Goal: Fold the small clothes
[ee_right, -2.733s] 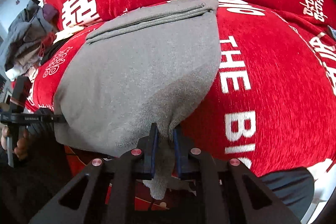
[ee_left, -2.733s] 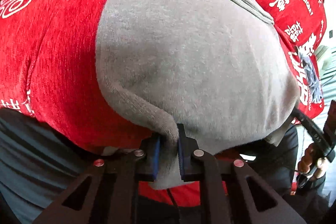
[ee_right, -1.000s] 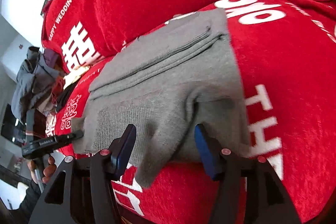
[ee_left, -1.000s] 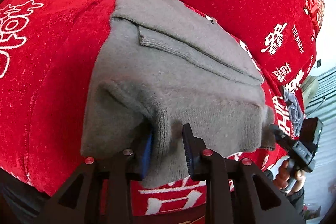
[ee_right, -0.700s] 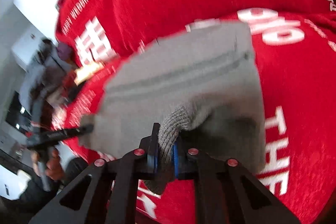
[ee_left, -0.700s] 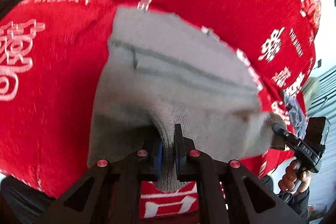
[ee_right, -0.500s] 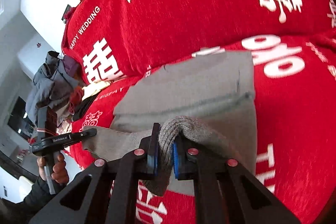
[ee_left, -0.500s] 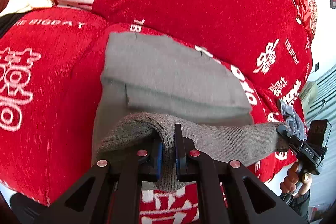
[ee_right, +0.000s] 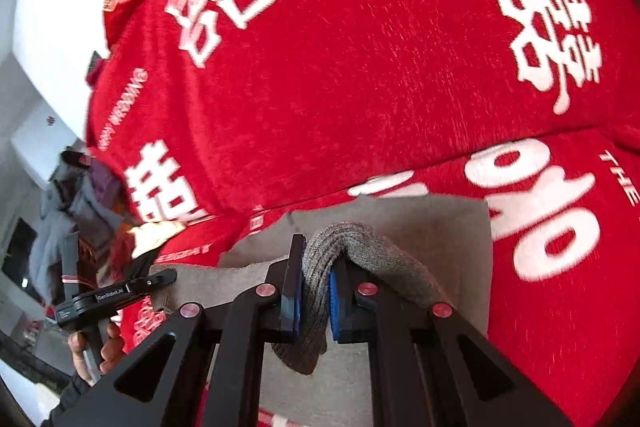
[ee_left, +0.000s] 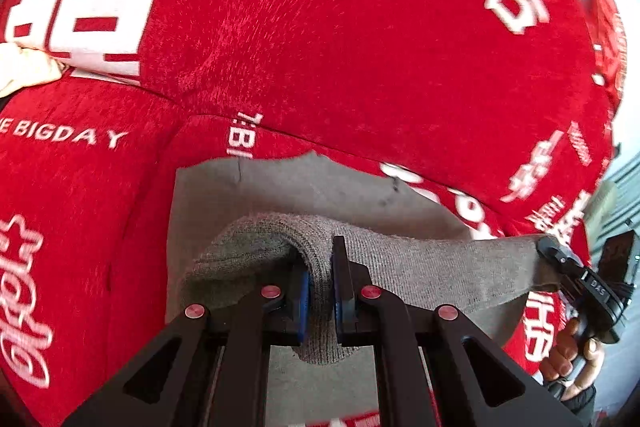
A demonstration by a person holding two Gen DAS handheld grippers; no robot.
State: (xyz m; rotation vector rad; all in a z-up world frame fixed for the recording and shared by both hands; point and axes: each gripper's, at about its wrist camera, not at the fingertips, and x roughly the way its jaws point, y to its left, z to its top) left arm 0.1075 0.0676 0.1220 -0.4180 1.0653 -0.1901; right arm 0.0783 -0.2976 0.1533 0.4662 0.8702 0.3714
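Each fisheye camera rides on its own tongs, looking forward and steeply downward along the black fingers, very close to the grey knitted cloth [ee_left: 420, 267]; both views share that cloth and the red plush sofa cover with white lettering [ee_right: 360, 67]; each also catches the other tongs at its edge.

A red plush cover [ee_left: 360, 47] with big white characters and the words "THE BIGDAY" draped the sofa's seat and back. A cream cloth [ee_left: 24, 71] lay bunched at its far edge. Off to one side, a heap of grey and purple clothes [ee_right: 80, 203] sat piled against a white wall [ee_right: 44, 27].
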